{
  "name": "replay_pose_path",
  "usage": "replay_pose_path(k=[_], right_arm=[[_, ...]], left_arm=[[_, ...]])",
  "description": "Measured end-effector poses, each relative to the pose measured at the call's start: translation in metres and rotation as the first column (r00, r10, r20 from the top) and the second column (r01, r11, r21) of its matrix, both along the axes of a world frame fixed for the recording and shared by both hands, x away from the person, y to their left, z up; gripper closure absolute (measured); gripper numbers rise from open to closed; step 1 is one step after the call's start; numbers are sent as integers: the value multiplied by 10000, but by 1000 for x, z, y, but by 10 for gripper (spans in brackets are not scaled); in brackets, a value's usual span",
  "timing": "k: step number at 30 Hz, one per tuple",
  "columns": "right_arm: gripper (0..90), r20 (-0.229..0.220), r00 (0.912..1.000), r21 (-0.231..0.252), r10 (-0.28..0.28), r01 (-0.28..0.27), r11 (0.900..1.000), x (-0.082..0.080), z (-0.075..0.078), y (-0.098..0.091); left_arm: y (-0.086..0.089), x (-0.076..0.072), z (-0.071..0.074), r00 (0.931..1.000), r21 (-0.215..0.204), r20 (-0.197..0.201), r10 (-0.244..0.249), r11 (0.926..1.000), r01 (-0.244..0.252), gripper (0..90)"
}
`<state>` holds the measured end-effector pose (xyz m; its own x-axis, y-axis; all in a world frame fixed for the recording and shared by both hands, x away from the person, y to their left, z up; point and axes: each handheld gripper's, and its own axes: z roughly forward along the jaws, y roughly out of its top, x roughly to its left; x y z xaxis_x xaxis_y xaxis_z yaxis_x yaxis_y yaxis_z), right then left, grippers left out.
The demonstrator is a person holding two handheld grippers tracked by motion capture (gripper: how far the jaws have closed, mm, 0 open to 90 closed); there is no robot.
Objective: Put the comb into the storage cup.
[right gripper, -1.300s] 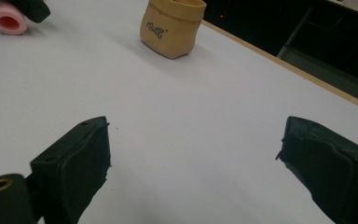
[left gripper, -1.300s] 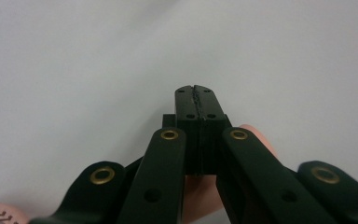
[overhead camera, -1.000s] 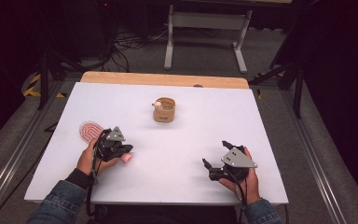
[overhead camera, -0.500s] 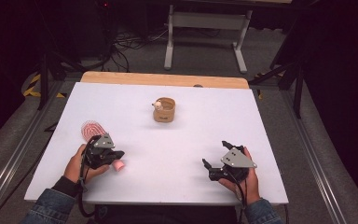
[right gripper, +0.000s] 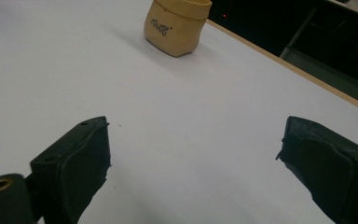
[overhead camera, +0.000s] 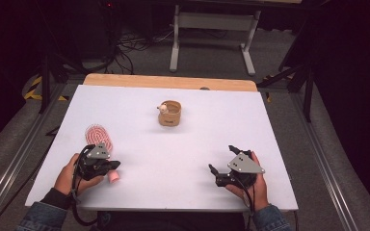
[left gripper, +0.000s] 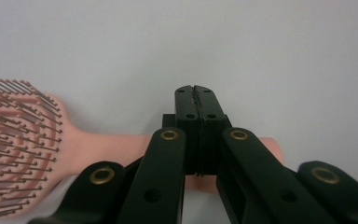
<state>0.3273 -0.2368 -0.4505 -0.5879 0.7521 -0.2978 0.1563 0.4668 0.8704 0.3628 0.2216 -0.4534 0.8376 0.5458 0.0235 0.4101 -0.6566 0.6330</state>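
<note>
Left tool [overhead camera: 107,167]: jaws pressed together, nothing between, directly over pink hairbrush handle; whether touching, cannot tell. Hairbrush [left gripper: 32,140] flat on white bench [overhead camera: 139,144], bristles up, head by near-left edge, handle tip past tool. Right tool [right gripper: 193,158]: jaws wide, empty, near bench's front right. Tan pouch [overhead camera: 169,113] beyond, mid-bench, well apart.

Layout on the white table [overhead camera: 270,125]

The pink plastic hairbrush [overhead camera: 98,137] lies at the near left, its handle under the left gripper [overhead camera: 112,166]. The small tan fabric pouch [overhead camera: 169,114] stands behind, near the middle. The right gripper [overhead camera: 221,163] rests at the near right, well apart from both.
</note>
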Motion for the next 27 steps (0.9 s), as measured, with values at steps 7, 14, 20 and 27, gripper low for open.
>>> replay_pose_path(k=[7,14,20,27], right_arm=[[88,4,10000,-51,95,-95,9999,3,0,4],[88,-22,9997,-77,253,-253,9997,6,0,8],[88,-48,9994,-70,356,-356,9993,7,0,9],[88,-63,9994,-141,349,-350,9993,7,0,8]], left_arm=[[17,-6,-2,9991,602,60,417,9973,-420,900],[35,-8,-4,9962,890,11,871,9922,-869,900],[48,-9,-5,9927,1083,96,1204,9868,-1208,900],[64,-4,-9,9864,955,-47,1643,9820,-1631,900]])
